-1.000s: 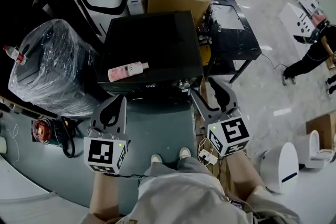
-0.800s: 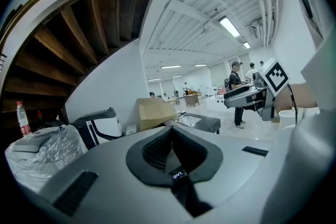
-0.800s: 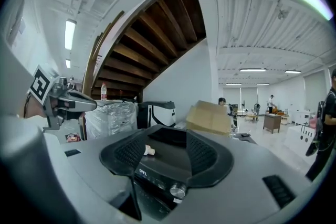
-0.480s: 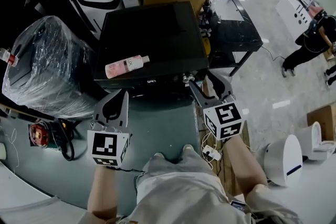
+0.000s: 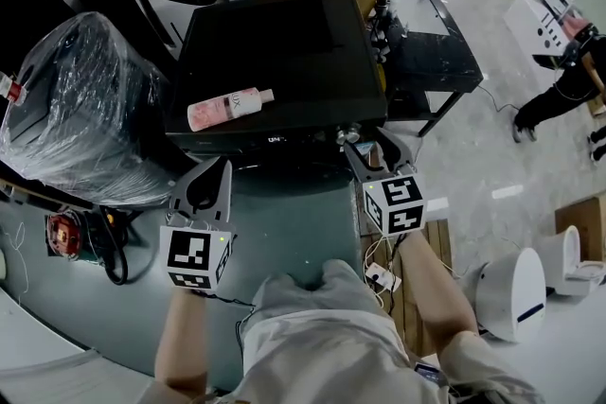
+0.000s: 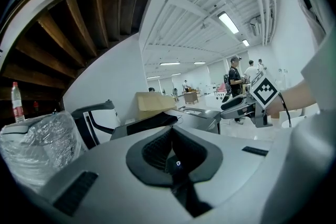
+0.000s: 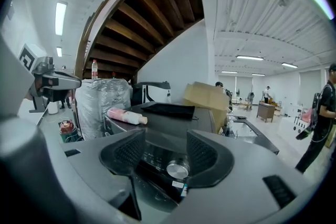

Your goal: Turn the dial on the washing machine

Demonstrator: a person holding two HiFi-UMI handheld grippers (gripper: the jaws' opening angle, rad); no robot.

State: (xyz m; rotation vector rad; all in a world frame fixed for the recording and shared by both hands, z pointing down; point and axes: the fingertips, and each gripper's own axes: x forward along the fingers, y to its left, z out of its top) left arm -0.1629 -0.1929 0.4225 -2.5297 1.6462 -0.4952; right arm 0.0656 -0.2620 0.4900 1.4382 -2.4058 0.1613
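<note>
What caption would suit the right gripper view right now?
Open right gripper frames the silver dial on the washing machine; a pink bottle lies on top.

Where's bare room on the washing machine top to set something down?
Washing machine top: bare right of the pink bottle, to its right edge. Crowded at the front, where the right gripper faces the dial, and left, by the plastic-wrapped bundle.

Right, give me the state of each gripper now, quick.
Left gripper: closed, empty.
Right gripper: open, holding nothing; the round silver dial shows between its jaws, ungripped.
</note>
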